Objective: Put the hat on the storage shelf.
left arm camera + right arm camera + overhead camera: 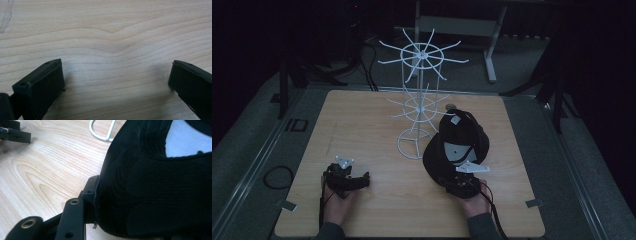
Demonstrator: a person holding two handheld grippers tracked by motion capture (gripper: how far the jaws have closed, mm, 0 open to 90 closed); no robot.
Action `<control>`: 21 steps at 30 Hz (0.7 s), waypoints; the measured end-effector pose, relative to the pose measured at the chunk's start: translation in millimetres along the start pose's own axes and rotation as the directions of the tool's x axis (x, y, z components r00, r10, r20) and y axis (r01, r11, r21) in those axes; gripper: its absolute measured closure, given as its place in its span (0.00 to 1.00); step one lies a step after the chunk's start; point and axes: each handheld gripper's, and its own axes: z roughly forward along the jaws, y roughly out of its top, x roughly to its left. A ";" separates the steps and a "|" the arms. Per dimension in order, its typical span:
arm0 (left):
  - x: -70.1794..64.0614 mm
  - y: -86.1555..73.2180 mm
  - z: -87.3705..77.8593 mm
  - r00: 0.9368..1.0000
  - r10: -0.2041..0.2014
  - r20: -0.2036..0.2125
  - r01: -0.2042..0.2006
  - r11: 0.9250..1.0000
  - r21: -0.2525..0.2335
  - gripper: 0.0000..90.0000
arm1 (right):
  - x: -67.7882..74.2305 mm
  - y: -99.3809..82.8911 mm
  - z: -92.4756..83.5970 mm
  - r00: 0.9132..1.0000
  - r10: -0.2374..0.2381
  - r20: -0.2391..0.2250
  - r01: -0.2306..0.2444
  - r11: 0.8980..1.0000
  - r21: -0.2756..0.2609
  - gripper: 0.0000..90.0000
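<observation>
A black cap (457,145) lies upside down on the wooden table (362,125), its pale inner lining facing up. My right gripper (458,181) is at the cap's near brim and is shut on it. In the right gripper view the brim (155,195) covers one jaw, and the other finger (88,191) presses against the brim's edge. My left gripper (357,180) rests low over bare wood at the front left. Its jaws are wide open with nothing between them (116,72).
A white wire display rack (419,100) with two tiers of radiating hooks stands mid-table just left of the cap; its ring base (102,132) is close to the brim. The left gripper (15,133) appears far off in the right gripper view. Bare wood lies at the left.
</observation>
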 end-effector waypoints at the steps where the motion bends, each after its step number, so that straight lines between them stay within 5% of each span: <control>1: -0.1 0.0 0.1 1.000 -0.001 0.000 0.001 1.000 -0.002 0.00 | -0.2 -0.2 1.2 1.000 0.007 -0.004 -0.007 1.000 -0.003 0.66; 15: -0.5 0.0 0.0 1.000 0.004 0.001 -0.004 1.000 0.001 0.00 | -15.8 3.9 -13.4 0.994 0.113 -0.003 -0.113 0.989 -0.092 0.80; 21: -0.5 0.1 0.0 1.000 0.006 0.002 -0.006 1.000 0.001 0.00 | -21.4 6.7 -20.8 0.992 0.125 0.008 -0.123 0.986 -0.110 0.83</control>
